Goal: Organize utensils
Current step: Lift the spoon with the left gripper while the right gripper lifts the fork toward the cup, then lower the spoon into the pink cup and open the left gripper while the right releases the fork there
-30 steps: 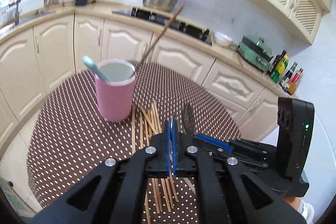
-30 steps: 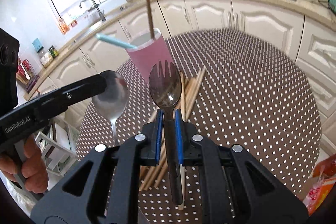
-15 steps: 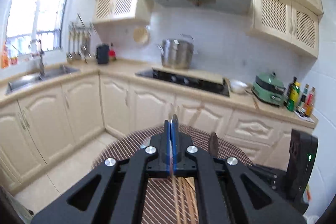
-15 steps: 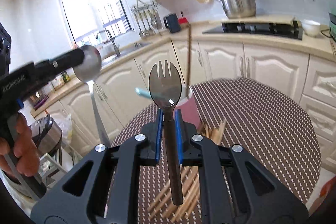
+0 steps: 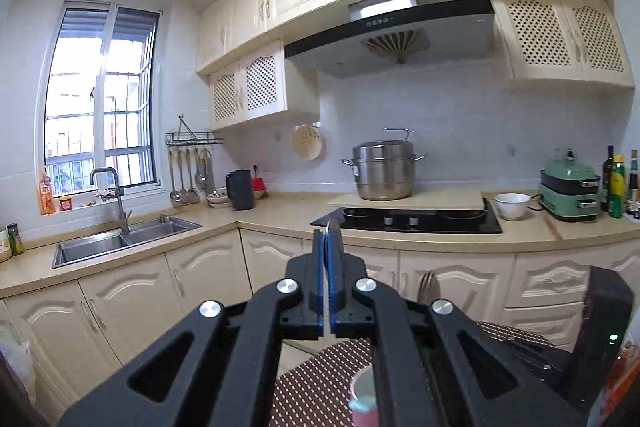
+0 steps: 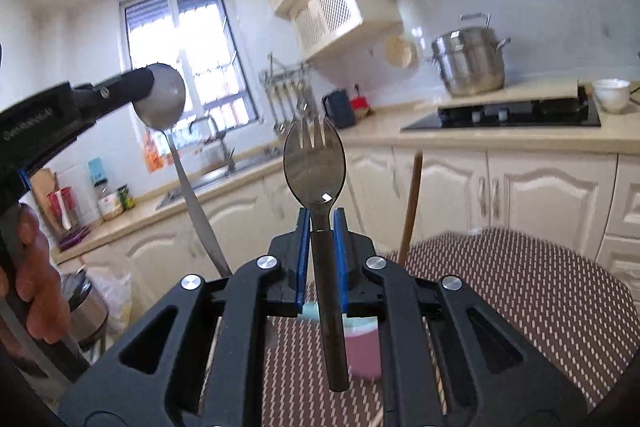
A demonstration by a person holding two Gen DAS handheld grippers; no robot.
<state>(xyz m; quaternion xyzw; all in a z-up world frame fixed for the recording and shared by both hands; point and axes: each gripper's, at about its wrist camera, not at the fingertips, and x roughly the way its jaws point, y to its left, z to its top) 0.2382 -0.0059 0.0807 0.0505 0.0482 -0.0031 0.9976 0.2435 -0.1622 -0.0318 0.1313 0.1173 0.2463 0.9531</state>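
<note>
Standing upright in the right gripper (image 6: 322,223), a dark spork (image 6: 314,163) had its neck clamped between the blue pads (image 6: 303,255), tines toward twelve o'clock and handle hanging toward six. Directly below it, at six o'clock, sat the pink cup (image 6: 363,351) on the brown polka-dot tablecloth (image 6: 520,291), with a light-blue utensil end just above its rim. A single wooden chopstick (image 6: 412,203) rose from behind the gripper at about one o'clock. At ten o'clock the left gripper (image 6: 138,89) reached in from the edge, its jaws closed together on the bowl of a steel spoon (image 6: 162,103), whose handle drooped toward six o'clock; a hand (image 6: 36,291) gripped that tool at eight o'clock.

From the left wrist view, the left gripper (image 5: 328,267) showed the spoon (image 5: 333,243) edge-on, pinched between its shut pads. The spork's tines (image 5: 427,285) peeked up at four o'clock, and the pink cup (image 5: 362,397) lay at six o'clock, partly hidden by the gripper body. Beyond, at twelve to one o'clock, a steel stockpot (image 5: 383,167) stood on the counter behind the black hob (image 5: 408,221), with the sink (image 5: 120,239) at nine o'clock.
</note>
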